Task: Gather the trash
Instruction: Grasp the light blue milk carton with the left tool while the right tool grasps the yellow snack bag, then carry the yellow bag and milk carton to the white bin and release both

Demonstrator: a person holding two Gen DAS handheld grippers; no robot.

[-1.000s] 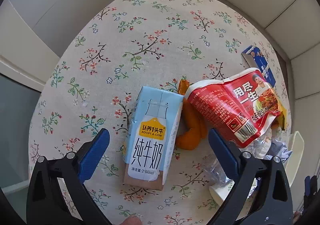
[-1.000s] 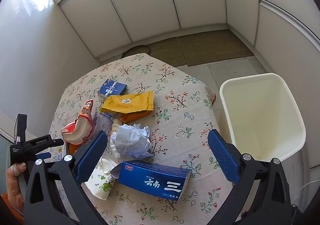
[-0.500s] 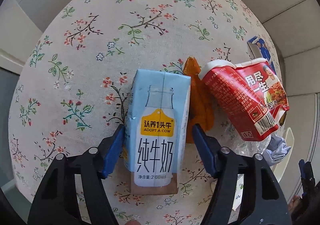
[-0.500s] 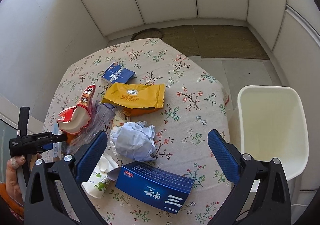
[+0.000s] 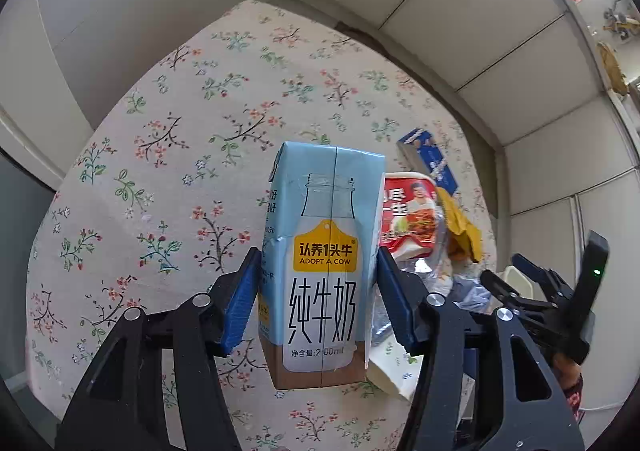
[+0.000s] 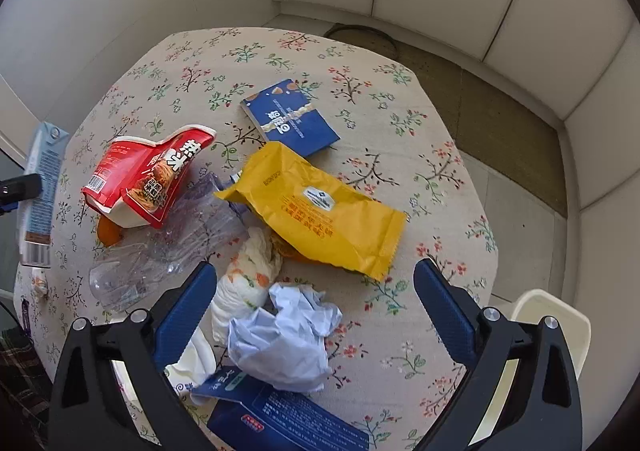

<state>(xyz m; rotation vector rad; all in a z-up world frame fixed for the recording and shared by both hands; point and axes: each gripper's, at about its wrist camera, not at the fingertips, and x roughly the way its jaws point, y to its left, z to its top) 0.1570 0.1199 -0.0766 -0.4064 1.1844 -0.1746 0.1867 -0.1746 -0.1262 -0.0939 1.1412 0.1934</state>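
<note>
My left gripper (image 5: pixel 316 291) is shut on a light blue milk carton (image 5: pixel 324 251), its blue pads pressed to both sides, and the carton hangs above the floral table (image 5: pixel 180 155). That carton (image 6: pixel 40 187) also shows at the left edge of the right wrist view. My right gripper (image 6: pixel 316 307) stands open over a pile of trash: crumpled blue-white paper (image 6: pixel 284 339), a yellow snack bag (image 6: pixel 320 207), a red noodle cup (image 6: pixel 148 175), a crushed clear bottle (image 6: pixel 168 251), a dark blue packet (image 6: pixel 288 119) and a blue box (image 6: pixel 280 419). Nothing sits between its fingers.
A white bin (image 6: pixel 548 327) stands beside the table at the lower right of the right wrist view. White wall panels ring the table. A crumpled floral paper cup (image 6: pixel 244 283) lies beside the blue-white paper. The right gripper's black body (image 5: pixel 552 303) shows at the right of the left wrist view.
My left gripper closed on the milk carton and lifted it off the table. My right gripper swung left over the trash pile, and the bin slid toward the frame's lower right edge.
</note>
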